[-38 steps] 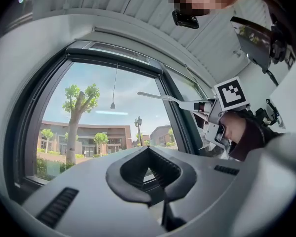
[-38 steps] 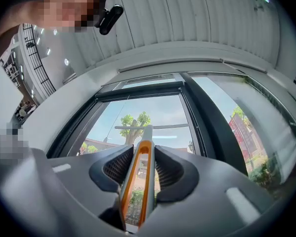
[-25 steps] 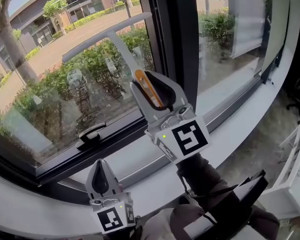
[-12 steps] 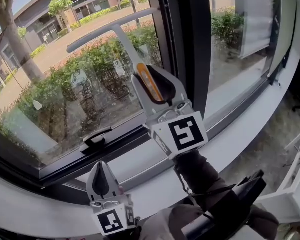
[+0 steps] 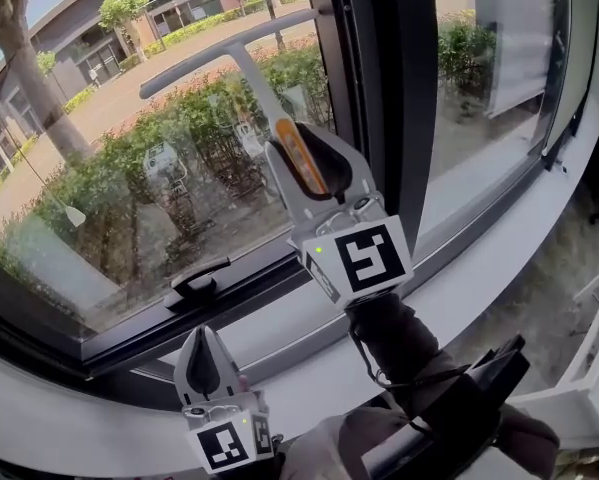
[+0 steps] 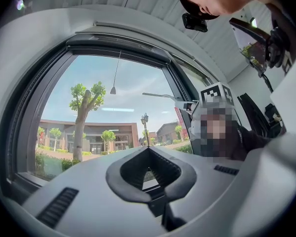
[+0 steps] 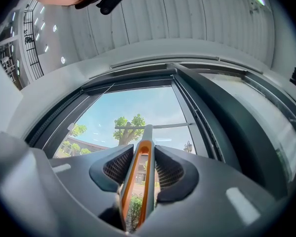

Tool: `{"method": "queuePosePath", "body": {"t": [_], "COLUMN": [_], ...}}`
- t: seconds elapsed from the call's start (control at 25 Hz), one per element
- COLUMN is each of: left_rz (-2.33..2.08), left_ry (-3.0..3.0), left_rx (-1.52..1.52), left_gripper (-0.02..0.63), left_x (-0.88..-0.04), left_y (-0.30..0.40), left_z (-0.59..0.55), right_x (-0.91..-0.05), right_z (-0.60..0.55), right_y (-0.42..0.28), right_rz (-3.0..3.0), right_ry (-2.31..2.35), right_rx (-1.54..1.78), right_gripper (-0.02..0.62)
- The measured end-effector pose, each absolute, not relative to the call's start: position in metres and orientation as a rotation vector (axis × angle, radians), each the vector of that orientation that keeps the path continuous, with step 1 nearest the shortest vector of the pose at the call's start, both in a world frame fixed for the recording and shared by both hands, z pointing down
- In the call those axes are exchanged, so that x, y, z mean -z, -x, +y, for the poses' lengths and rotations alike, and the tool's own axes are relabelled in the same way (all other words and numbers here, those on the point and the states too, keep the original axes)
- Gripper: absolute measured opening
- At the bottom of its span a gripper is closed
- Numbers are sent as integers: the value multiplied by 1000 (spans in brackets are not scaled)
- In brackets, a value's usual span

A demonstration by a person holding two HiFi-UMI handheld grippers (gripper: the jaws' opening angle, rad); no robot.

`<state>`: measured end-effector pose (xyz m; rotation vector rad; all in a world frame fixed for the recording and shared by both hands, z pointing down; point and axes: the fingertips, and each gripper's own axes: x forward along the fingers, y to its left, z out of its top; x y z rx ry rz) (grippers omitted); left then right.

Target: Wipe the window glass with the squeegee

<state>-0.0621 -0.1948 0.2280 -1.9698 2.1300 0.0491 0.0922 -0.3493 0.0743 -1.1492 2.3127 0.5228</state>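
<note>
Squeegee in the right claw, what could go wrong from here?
The grey T-shaped squeegee with the orange handle is pinched only at its handle by the right claw, so it may twist under pressure. Its blade end lies near the dark window frame and could snag there.

right tongs [image 5: 299, 153] raised, clamped on squeegee [image 5: 251, 70] handle; left tongs [image 5: 201, 340] low, jaws together, empty.

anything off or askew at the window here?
Nothing stands out. The right gripper is shut on the squeegee, whose blade looks to be against the window glass. The left gripper is shut and empty, low by the sill.
</note>
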Motion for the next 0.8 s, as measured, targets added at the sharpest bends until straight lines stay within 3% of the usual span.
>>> {"method": "queuePosePath", "body": {"t": [0.8], "left_rz": [2150], "left_ry": [1959], "left_rx": [-77], "left_gripper": [0], "left_x": [-226], "left_y": [62], "left_z": [-188], "right_x": [-90], "right_z": [-348], "right_y": [-93], "right_rz": [2339], "right_ry": [1161], "right_rx": [-504], "right_gripper": [132]}}
